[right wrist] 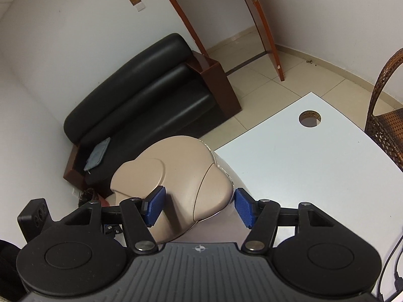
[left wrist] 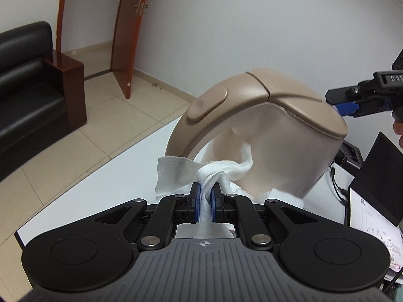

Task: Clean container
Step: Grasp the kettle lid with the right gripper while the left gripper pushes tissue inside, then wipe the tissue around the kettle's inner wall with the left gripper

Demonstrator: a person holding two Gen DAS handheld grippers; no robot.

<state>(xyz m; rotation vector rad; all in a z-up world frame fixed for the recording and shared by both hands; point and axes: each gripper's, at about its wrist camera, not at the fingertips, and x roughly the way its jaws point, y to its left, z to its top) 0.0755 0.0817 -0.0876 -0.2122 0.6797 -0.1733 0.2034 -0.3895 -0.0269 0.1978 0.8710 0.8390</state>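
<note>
The container is a beige kettle-like jug [left wrist: 277, 151] with a lid and a curved handle [left wrist: 201, 115], standing on a white table [left wrist: 121, 176]. My left gripper [left wrist: 205, 196] is shut on a crumpled white wipe [left wrist: 186, 173] that presses against the jug's side under the handle. My right gripper [right wrist: 199, 209] is open, its blue pads [right wrist: 156, 205] on either side of the jug's lid [right wrist: 191, 181], seen from above. The right gripper also shows at the right edge of the left wrist view [left wrist: 362, 98], at the lid's rim.
A black sofa [right wrist: 141, 95] with a wooden side block [right wrist: 216, 85] stands by the wall. A brown door [left wrist: 126, 35] is open. A wicker chair [right wrist: 388, 110] stands beyond the table. A cable hole [right wrist: 309, 118] is in the tabletop. Black stands, cables and papers [left wrist: 372, 201] lie at the right.
</note>
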